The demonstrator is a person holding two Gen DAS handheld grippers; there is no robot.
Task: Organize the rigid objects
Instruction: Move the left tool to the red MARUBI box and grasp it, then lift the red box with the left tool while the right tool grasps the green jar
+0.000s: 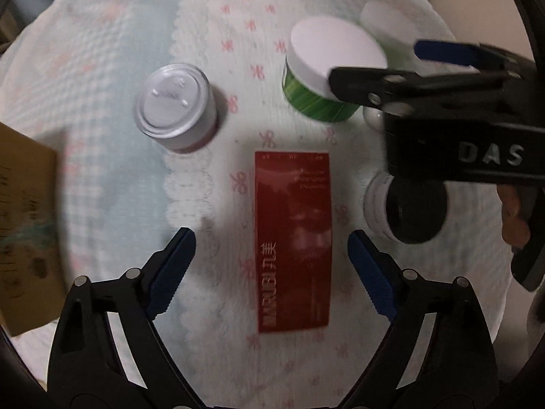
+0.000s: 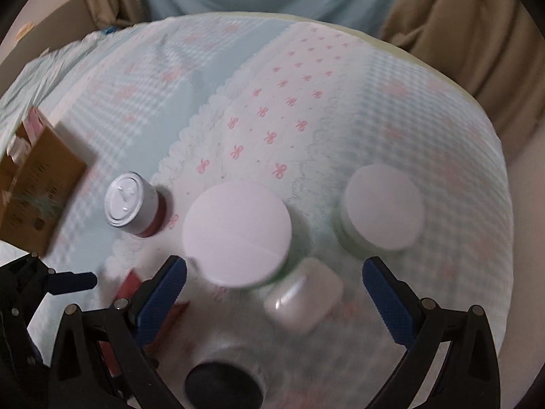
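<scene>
A flat red box (image 1: 293,242) lies on the patterned cloth between the blue pads of my open left gripper (image 1: 270,255). Beyond it stand a silver-lidded can with a red base (image 1: 175,107) and a green jar with a white lid (image 1: 327,68). My right gripper (image 2: 274,289) is open above the green jar's white lid (image 2: 236,233) and a small white bottle (image 2: 303,296). A second white-lidded jar (image 2: 383,208) stands to the right, and a black-capped bottle (image 2: 224,385) is close below. The can (image 2: 131,204) is at the left.
A brown cardboard box (image 1: 27,225) stands at the left edge of the round table; it also shows in the right wrist view (image 2: 37,187). The right gripper's body (image 1: 456,126) hangs over the table's right side in the left wrist view. Beige curtains (image 2: 460,17) hang behind.
</scene>
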